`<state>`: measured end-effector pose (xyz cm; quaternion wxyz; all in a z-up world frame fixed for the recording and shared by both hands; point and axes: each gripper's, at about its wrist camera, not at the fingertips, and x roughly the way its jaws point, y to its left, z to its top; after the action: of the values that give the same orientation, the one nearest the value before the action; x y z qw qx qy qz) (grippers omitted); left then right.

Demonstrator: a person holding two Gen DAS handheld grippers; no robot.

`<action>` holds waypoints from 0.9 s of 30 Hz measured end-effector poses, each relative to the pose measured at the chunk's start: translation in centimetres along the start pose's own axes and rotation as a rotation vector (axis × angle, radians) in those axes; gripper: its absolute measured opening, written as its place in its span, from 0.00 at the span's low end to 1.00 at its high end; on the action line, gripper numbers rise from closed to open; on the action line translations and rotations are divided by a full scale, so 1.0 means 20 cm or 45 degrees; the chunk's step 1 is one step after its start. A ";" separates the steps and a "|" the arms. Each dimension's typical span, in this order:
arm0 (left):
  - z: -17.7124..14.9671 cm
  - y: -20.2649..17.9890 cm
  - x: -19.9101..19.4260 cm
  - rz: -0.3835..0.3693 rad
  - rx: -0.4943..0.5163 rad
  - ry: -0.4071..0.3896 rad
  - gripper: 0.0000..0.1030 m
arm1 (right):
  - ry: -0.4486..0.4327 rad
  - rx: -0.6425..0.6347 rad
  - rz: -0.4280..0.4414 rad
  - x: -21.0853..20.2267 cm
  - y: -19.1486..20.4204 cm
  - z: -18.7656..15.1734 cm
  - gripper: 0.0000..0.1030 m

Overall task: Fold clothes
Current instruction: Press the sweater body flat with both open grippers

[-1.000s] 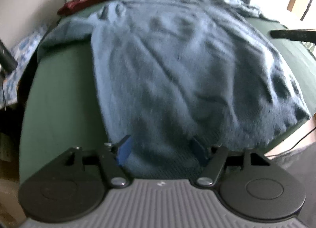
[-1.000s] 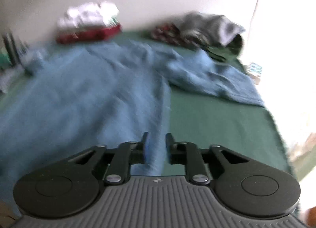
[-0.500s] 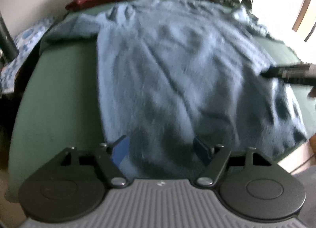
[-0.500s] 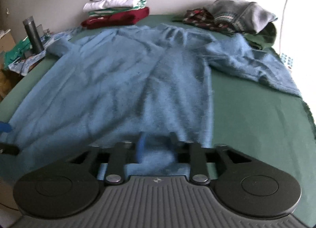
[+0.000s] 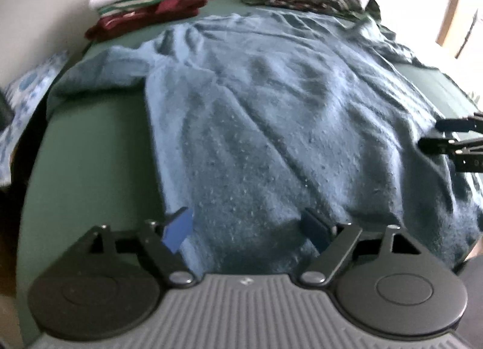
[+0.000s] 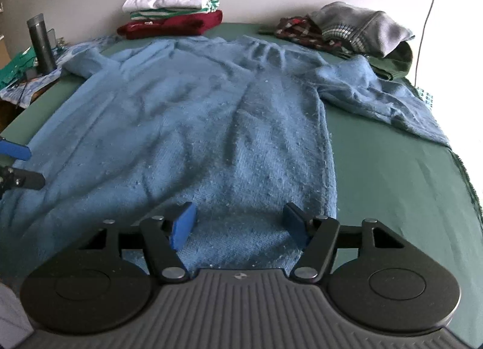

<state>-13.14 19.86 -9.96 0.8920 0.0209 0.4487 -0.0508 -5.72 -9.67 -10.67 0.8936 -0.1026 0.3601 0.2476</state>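
One blue sweater (image 6: 193, 125) lies spread flat on the green surface (image 6: 392, 186), sleeves out to both sides, hem nearest; laid open like that prob. so the hem can be lifted for a first fold. Left claw (image 5: 246, 229) and right claw (image 6: 238, 223) hover over the hem corners, jaws opening, fabric under them but not pinched. Folded stack (image 6: 173, 8) and unfolded pile (image 6: 347, 30) sit at the far edge, w/ room left for folding.

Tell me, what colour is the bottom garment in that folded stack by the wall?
Dark red, under the green-striped and white ones of the folded stack; clearest in the right wrist view.
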 end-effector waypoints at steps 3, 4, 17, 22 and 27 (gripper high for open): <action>0.07 0.00 -0.02 -0.082 -0.024 -0.100 0.80 | -0.027 0.053 -0.032 0.01 0.03 -0.01 0.70; 0.10 -0.01 -0.01 -0.098 -0.036 -0.133 0.85 | -0.037 0.071 -0.043 0.01 0.04 -0.01 0.72; 0.12 -0.24 0.25 0.018 -0.021 -0.196 0.99 | -0.030 0.099 -0.125 0.08 0.04 0.02 0.98; 0.10 -0.29 0.25 0.083 -0.083 -0.246 0.99 | -0.067 0.037 -0.017 0.10 -0.01 0.02 1.00; 0.09 -0.30 0.26 0.096 -0.098 -0.257 0.99 | -0.115 -0.076 0.091 0.05 -0.09 0.01 0.61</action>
<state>-9.28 13.27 -12.90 0.9341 -0.0016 0.3570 -0.0019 -4.01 -10.80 -11.17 0.8961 -0.1050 0.3153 0.2944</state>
